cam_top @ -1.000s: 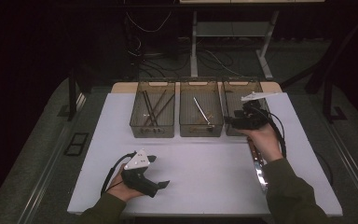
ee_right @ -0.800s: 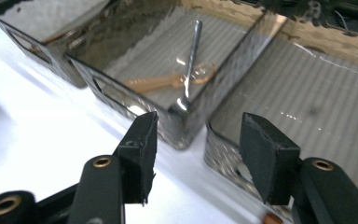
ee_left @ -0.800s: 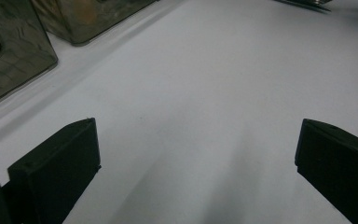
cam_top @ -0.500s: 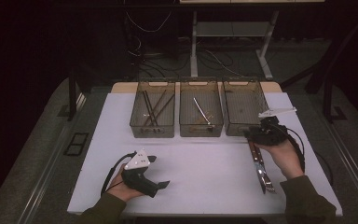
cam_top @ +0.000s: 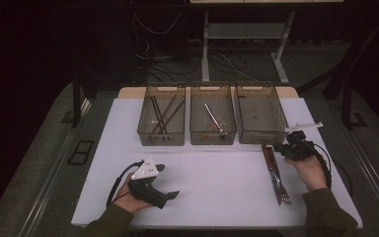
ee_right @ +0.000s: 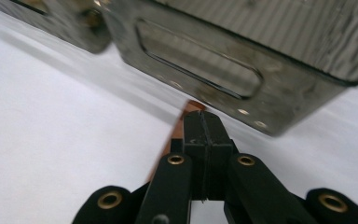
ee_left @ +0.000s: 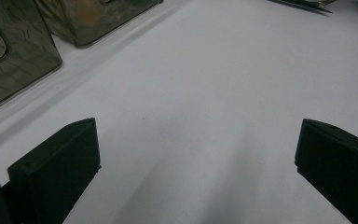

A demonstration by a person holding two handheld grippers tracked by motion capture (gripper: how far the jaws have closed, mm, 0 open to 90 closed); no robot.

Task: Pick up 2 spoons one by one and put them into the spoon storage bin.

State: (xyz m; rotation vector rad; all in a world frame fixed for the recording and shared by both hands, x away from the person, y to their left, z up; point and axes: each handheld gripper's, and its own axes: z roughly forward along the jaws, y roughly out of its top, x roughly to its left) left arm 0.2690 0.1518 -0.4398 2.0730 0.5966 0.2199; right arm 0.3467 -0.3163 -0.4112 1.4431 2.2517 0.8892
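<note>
In the high view, three bins stand in a row at the far side of the white mat [cam_top: 217, 173]. The right bin [cam_top: 259, 118] is the landmark here. Just in front of its near right corner the right gripper [cam_top: 282, 148] is low over the mat. Beside it, the fork [cam_top: 275, 172] lies on the mat, running from the near wall of the right bin toward the person, tines at the near end. The left gripper [cam_top: 168, 181] rests on the mat well to the left of the right bin and nearer to the person, its jaws wide apart with nothing between them.

In the left gripper view, the two jaws stand far apart over bare mat.

In the right gripper view, the right gripper [ee_right: 203, 128] has its jaws pressed together; they have just been closing. The copper-coloured end of the fork [ee_right: 172, 135] lies along their left side, just before the wall of the right bin [ee_right: 242, 70]. Whether the pads pinch it, I cannot tell.
</note>
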